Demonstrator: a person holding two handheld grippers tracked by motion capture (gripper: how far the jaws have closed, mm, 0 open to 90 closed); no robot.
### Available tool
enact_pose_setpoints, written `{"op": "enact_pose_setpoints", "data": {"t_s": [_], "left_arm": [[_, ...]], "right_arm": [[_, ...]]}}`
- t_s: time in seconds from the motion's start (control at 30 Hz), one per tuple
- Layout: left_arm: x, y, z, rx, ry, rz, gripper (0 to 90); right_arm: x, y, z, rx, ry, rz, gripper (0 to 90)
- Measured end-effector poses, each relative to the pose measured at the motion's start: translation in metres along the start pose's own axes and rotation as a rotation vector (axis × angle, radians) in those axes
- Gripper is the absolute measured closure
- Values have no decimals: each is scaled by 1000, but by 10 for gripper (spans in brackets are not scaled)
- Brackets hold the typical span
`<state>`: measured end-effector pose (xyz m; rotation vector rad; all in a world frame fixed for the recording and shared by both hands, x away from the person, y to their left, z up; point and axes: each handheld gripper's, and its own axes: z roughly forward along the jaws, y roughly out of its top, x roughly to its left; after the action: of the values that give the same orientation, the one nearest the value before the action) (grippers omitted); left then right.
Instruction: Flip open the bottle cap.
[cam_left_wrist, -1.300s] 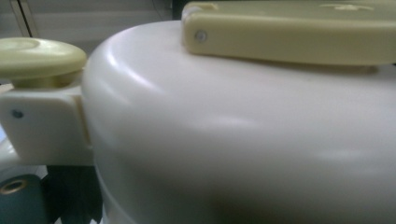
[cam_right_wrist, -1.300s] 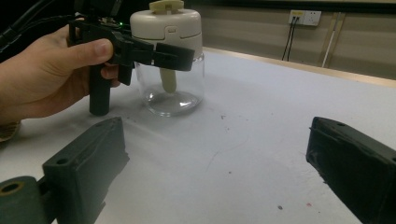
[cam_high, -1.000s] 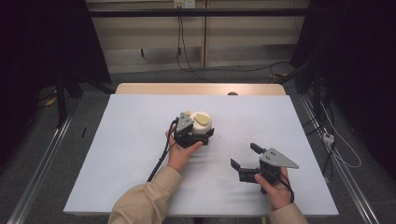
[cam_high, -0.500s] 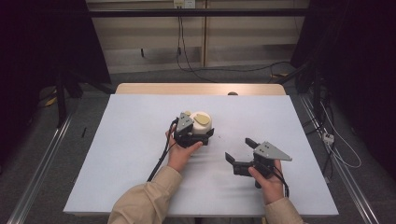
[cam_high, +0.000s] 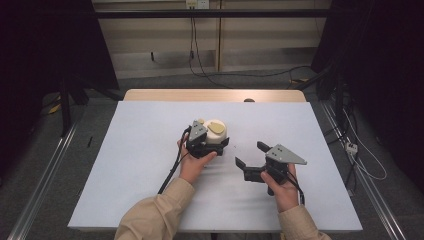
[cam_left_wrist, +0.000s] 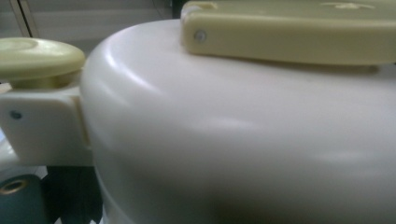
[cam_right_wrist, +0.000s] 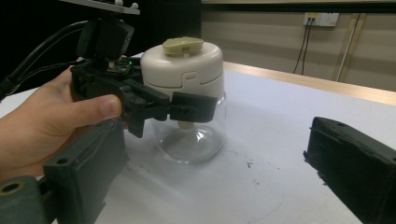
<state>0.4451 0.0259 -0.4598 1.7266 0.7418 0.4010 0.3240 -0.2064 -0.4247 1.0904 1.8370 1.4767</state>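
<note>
We see the left gripper (cam_high: 210, 144) with its fingers closed about the lidded jar (cam_right_wrist: 187, 100), at the clear glass under the white lid, on the table (cam_high: 130, 150). The right gripper (cam_high: 250, 160), fingers wide apart and empty, stands just beside it; we judge that a careless approach could tip the top-heavy jar or let the smooth glass slip.

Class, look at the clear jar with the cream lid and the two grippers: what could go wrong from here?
1. The left gripper clamps the jar just under the lid; the smooth clear wall might slip or crack.
2. The open right gripper points at the jar; pushing in could tip it.
3. The left gripper's cable trails across the table and may snag.
</note>
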Motion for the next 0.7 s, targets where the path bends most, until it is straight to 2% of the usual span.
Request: {"op": "enact_pose_setpoints", "data": {"t_s": [0.1,0.4,0.57,0.7], "left_arm": [[0,0,0,0,-1,1,58],[0,0,0,-1,0,1,58],[0,0,0,0,0,3,57],[0,0,0,0,0,3,57]], "right_arm": [[-1,2,5,-4,-7,0,42],[0,9,15,-2,10,24,34],[1,14,20,-5,20,52,33],[4,17,22,-21,25,49,32]]}}
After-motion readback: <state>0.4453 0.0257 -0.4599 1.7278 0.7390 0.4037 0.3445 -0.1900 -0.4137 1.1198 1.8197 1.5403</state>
